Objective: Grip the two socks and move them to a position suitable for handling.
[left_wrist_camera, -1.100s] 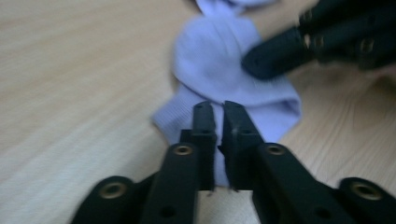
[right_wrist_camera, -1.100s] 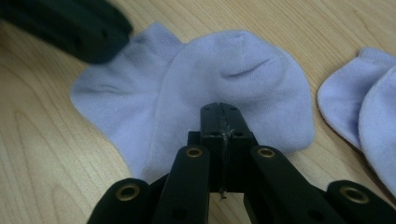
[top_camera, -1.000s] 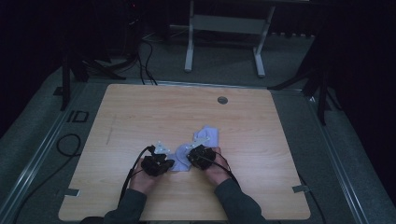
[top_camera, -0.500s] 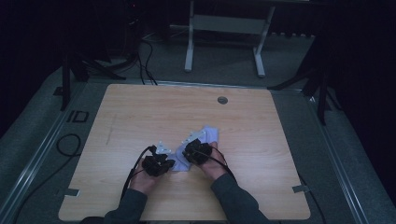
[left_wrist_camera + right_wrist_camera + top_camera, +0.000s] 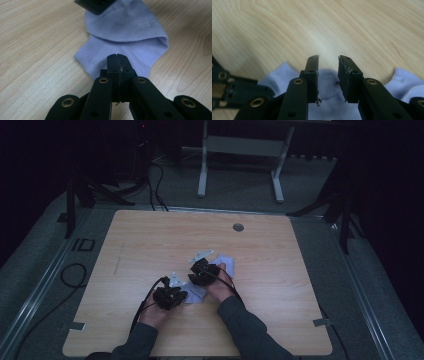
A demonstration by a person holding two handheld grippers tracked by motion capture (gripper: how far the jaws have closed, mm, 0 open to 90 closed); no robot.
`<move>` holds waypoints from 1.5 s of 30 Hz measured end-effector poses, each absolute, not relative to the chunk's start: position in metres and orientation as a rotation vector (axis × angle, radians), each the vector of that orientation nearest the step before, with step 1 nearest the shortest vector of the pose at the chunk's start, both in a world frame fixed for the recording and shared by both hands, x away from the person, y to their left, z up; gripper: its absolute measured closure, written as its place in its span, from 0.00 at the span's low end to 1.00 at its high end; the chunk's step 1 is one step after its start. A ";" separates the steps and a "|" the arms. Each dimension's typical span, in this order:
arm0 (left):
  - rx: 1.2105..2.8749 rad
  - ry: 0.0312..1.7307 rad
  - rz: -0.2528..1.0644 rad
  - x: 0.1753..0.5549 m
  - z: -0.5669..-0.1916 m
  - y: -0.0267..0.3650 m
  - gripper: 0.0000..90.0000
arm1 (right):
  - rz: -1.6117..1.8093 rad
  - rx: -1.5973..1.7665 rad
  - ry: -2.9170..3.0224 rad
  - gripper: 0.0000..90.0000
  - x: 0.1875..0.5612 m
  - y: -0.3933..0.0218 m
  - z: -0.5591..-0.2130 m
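Sock [image 5: 125, 32], pale lilac, short ankle kind, lying flat near the middle of the light wooden table [image 5: 300, 285], a bit toward the person's edge. Going left to right in the high view: the left gripper [image 5: 170, 296] sits low at the near-left end of the sock, and in the left gripper view [image 5: 117, 62] its jaws are pressed together with no gap, tips right on the ribbed cuff edge. Looks like a pinch of fabric is caught between them, but the closed jaws hide the actual contact, so can't swear to it.

Just right of that is the right gripper [image 5: 202, 271], hovering over the middle of the sock. Its jaws have just been opening; in the right gripper view [image 5: 328, 62] they stand about half apart with nothing between the pads, only lilac fabric lying below.

A second bit of pale fabric [image 5: 226, 263] pokes out past the right gripper, touching or overlapping the sock; can't tell which. Further back there's a small round grommet hole [image 5: 238, 227] in the tabletop.
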State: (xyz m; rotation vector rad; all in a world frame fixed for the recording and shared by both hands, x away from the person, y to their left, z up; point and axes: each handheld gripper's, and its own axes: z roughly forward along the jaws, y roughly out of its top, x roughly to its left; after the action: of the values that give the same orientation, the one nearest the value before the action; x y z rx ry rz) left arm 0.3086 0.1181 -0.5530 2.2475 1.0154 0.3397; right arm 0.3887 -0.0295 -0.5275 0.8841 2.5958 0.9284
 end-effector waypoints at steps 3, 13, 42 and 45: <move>2.247 1.018 0.337 0.309 -0.553 0.118 1.00 | 0.884 0.905 2.627 0.70 0.395 -0.025 -0.532; 2.246 1.026 0.332 0.309 -0.553 0.118 1.00 | 0.860 0.876 2.680 0.95 0.393 -0.027 -0.530; 2.231 1.047 0.324 0.309 -0.553 0.118 1.00 | 0.964 0.768 2.676 0.92 0.341 -0.113 -0.510; 2.229 1.048 0.324 0.309 -0.553 0.118 1.00 | 0.961 0.788 2.675 0.91 0.335 -0.123 -0.516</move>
State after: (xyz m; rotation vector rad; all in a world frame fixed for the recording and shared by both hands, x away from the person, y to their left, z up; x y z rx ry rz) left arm 0.3090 0.1183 -0.5530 2.2293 1.0475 0.3238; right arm 0.3355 -0.1228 -0.5163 0.7876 2.6746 0.9613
